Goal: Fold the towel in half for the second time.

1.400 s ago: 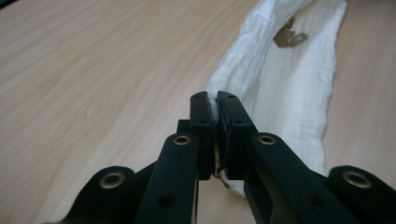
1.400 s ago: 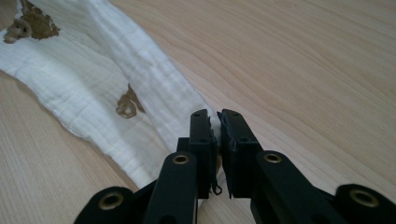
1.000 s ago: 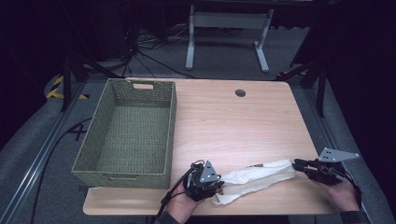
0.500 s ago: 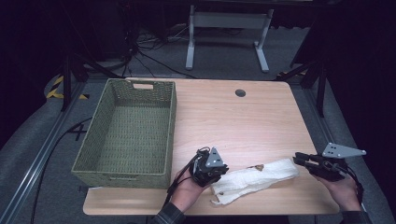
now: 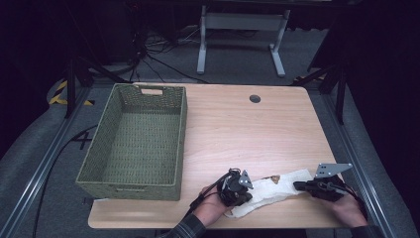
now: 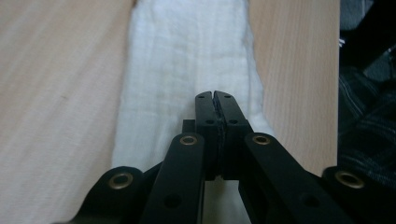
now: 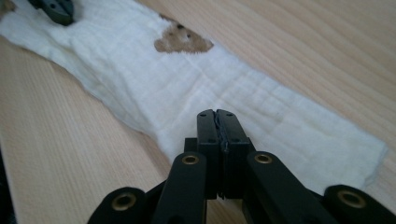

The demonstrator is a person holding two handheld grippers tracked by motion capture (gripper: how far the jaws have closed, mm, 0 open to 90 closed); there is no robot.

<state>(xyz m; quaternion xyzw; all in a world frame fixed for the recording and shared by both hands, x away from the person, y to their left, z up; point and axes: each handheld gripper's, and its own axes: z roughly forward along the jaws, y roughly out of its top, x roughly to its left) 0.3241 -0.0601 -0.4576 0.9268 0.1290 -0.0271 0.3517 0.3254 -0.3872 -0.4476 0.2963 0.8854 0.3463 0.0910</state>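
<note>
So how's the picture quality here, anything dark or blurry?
High view: table evenly lit, surroundings nearly black. Left gripper view: white cloth bright, nearly washed out. Right gripper view: jaws sharp, cloth's far end and its brown patch soft.

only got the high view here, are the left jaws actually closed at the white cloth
Observer: Yes. In the left gripper view the left gripper has its jaws pressed together over the long white woven cloth; whether a fold is pinched, I cannot tell.
Operator: and the right
Observer: The right gripper is shut too, tips over the cloth's near end.
Operator: that brown spot on it?
Observer: The right gripper view shows a small brown bear-face patch on the cloth.
</note>
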